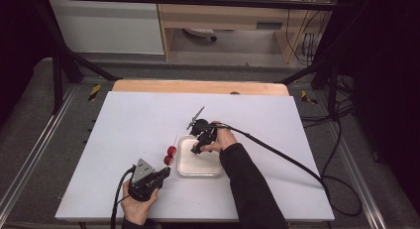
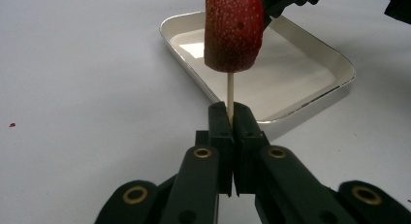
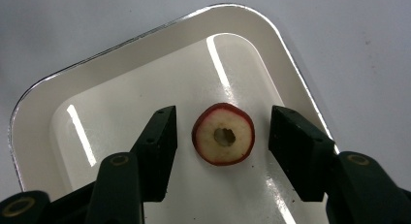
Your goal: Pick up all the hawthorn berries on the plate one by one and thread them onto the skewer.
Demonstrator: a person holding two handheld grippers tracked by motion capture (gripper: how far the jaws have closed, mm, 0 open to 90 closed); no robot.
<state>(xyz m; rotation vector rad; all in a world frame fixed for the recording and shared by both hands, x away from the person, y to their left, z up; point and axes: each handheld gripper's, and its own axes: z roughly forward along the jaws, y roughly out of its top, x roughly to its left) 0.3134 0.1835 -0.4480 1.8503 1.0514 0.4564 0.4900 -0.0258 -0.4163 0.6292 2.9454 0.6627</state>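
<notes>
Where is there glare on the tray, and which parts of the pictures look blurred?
Right gripper view: bright streaks of glare lie on the white tray beside the fruit slice, which is sharp. Left gripper view: a glare patch on the tray floor; the skewered fruit piece looks slightly soft. High view: room edges are dark.

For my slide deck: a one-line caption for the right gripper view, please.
Right gripper with open jaws straddling a cored red fruit slice in a white tray.
</notes>
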